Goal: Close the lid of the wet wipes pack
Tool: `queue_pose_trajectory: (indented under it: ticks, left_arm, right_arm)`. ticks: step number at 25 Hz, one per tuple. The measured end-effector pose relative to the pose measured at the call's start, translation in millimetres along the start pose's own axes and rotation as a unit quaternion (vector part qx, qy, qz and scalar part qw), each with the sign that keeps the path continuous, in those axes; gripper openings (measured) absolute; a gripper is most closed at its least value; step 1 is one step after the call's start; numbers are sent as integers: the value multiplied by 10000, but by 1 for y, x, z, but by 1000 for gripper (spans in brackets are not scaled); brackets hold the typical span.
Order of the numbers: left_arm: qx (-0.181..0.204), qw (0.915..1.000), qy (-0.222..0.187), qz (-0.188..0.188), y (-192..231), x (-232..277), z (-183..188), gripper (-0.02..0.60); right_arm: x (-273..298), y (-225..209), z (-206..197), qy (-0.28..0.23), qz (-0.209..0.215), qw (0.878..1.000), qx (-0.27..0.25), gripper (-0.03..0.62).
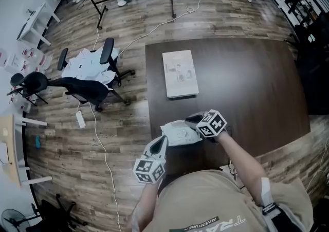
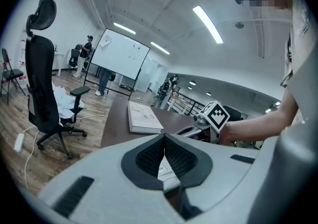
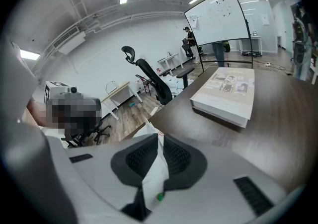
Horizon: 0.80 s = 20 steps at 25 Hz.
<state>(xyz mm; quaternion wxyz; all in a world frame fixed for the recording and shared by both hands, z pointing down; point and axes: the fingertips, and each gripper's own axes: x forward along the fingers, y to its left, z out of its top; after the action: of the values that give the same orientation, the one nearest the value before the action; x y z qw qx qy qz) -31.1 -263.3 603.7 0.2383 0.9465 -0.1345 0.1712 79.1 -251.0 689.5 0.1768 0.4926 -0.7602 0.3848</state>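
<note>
The wet wipes pack is sitting at the near edge of the table, between the two grippers. The left gripper is pinching the pack's left end, jaws pressed together on the wrapper. The right gripper is clamping the opposite end, jaws likewise closed upon white wrapper. The lid's position cannot be determined. A book is lying farther back, well apart. An office chair is standing on the floor to the left.

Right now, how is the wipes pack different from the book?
The wet wipes pack is pinched by the left gripper and right gripper; the book lies flat on the table, untouched. The pack looks soft and crumpled; the book is stiff and square-cornered. Both are pale.
</note>
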Motion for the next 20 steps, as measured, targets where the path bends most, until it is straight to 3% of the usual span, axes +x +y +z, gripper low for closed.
queue_pose_trajectory:
  ticks: [12,20]
  left_arm:
    - [-376,9990,-247,-54,-8,-23,-2,9]
    - [-415,9986,-318,-64,-12,-35,-2,9]
  right_arm:
    - [-8,24,-13,-33,-17,9998,-195,38]
    - [-9,34,-30,135,-108,9994,-309,38]
